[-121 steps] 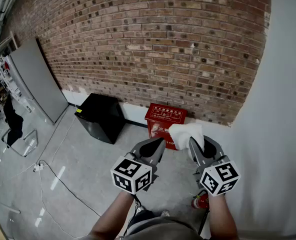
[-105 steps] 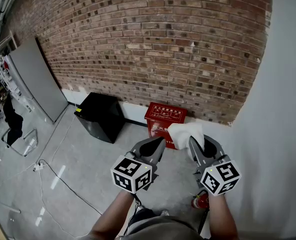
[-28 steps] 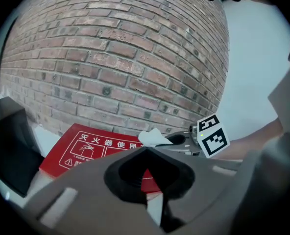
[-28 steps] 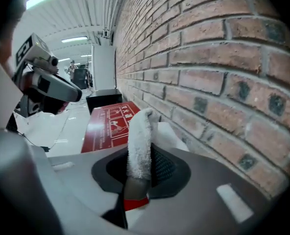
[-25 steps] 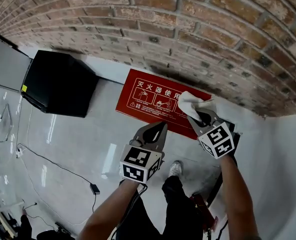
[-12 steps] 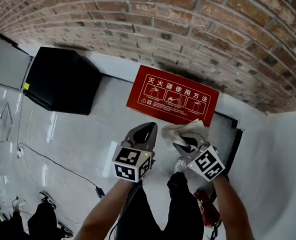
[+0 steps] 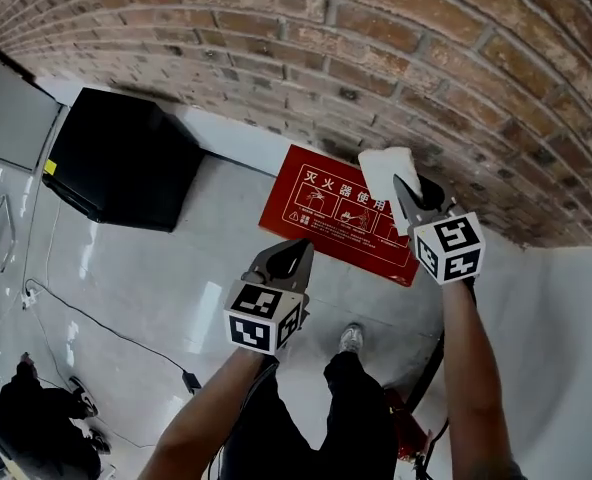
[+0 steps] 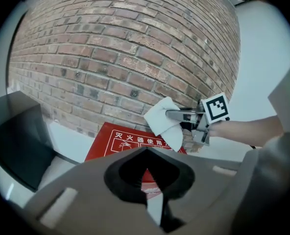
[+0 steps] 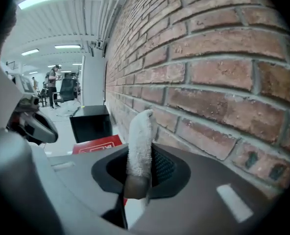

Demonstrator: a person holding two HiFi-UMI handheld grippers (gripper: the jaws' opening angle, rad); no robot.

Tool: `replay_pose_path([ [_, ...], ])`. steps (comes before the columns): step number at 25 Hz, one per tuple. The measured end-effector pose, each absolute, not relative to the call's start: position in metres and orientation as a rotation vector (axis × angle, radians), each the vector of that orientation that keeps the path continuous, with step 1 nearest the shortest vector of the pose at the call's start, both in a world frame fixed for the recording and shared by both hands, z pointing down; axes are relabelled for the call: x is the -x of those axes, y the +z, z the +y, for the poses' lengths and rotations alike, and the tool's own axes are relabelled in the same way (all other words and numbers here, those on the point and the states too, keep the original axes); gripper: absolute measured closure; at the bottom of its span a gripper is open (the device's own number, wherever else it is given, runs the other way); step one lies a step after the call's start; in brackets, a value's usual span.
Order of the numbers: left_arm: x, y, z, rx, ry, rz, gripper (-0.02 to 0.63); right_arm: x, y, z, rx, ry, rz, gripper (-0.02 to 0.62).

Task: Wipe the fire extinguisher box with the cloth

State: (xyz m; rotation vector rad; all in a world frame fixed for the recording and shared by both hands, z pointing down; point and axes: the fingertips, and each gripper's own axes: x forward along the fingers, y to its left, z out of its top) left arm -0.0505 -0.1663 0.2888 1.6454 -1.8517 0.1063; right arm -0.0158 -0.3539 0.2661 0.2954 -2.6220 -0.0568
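A red fire extinguisher box (image 7: 316, 208) with white print on its lid stands on the floor against the brick wall; its lid also shows in the left gripper view (image 8: 113, 141) and the right gripper view (image 9: 93, 144). My right gripper (image 7: 406, 193) is shut on a white cloth (image 7: 384, 171), held over the box's far right part near the wall. The cloth (image 9: 140, 136) stands up between the jaws, and hangs folded (image 8: 163, 123) as seen from the left. My left gripper (image 7: 294, 256) is shut and empty, above the floor in front of the box.
A black cabinet (image 7: 121, 160) stands left of the box against the brick wall (image 7: 306, 48). A white wall (image 7: 566, 368) closes the right side. A cable (image 7: 106, 333) lies on the pale floor. The person's shoe (image 7: 350, 340) is just before the box; a red extinguisher (image 7: 408, 428) is near it.
The right gripper carried the cloth from the box's near right edge up to its far right part by the wall. The left gripper stayed in front of the box.
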Motion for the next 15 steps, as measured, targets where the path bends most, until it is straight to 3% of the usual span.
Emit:
replay_pose_path([
  [6,0.057,0.305,-0.168,-1.64,0.15,-1.833,0.606,0.043,0.346,-0.354,-0.235,0.011,-2.49,0.506],
  [15,0.063,0.323,-0.144,-1.608,0.186,-1.817,0.606,0.036,0.364,-0.264,-0.04,0.046,-2.438,0.509],
])
